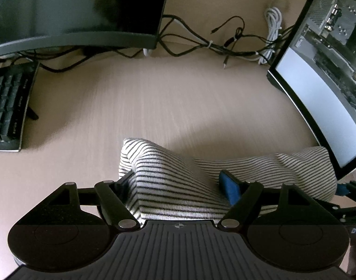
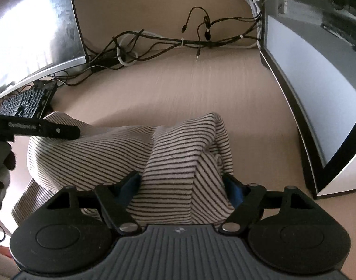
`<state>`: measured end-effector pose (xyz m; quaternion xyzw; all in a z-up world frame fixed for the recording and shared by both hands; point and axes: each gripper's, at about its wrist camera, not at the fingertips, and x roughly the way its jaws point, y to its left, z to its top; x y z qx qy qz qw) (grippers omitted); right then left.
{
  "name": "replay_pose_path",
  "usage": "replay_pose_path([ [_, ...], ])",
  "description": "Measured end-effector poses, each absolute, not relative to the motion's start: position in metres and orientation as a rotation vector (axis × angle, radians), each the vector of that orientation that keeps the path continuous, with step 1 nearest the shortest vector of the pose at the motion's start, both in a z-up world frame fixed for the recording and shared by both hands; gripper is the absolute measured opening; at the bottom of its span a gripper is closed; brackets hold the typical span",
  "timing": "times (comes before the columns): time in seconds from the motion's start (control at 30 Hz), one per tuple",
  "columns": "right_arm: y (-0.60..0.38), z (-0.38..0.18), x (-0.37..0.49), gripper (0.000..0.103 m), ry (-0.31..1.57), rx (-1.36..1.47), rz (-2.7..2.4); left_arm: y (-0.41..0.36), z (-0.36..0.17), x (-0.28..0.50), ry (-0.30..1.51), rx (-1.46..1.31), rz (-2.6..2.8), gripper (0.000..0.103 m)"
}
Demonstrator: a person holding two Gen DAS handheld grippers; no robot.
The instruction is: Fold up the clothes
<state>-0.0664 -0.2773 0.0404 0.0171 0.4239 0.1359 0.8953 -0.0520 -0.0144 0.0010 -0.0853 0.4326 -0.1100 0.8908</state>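
Striped garment (image 1: 168, 182), bunched, lower centre, on table (image 1: 178, 98). Left gripper (image 1: 178, 184): fingers wide, clamping a thick fold. Right gripper (image 2: 182, 184): likewise.

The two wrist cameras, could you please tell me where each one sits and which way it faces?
Left wrist: sits on the left tongs, looking down along them at the striped garment bunched between the fingers, desk and keyboard beyond.
Right wrist: sits on the right tongs, looking down at the same garment; the left tongs enter at its left.
Shared: garment, desk, cable tangle, keyboard.
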Motion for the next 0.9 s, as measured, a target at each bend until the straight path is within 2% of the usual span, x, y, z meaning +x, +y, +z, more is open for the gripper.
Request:
replay_pose_path([
  [0.3, -0.270, 0.034, -0.065, 0.077, 0.839, 0.003, 0.279, -0.004, 0.030, -0.072, 0.836, -0.166, -0.212, 0.093],
  [0.5, -0.271, 0.033, -0.068, 0.077, 0.825, 0.009, 0.268, -0.009, 0.045, -0.083, 0.829, -0.170, -0.241, 0.095],
  [0.63, -0.270, 0.034, -0.071, 0.078, 0.814, 0.005, 0.256, -0.019, 0.038, -0.091, 0.870, -0.163, -0.303, 0.096],
  [0.9, -0.277, 0.037, -0.089, 0.088, 0.859, 0.036, 0.236, -0.030, 0.012, -0.092, 0.912, -0.086, -0.335, 0.098],
])
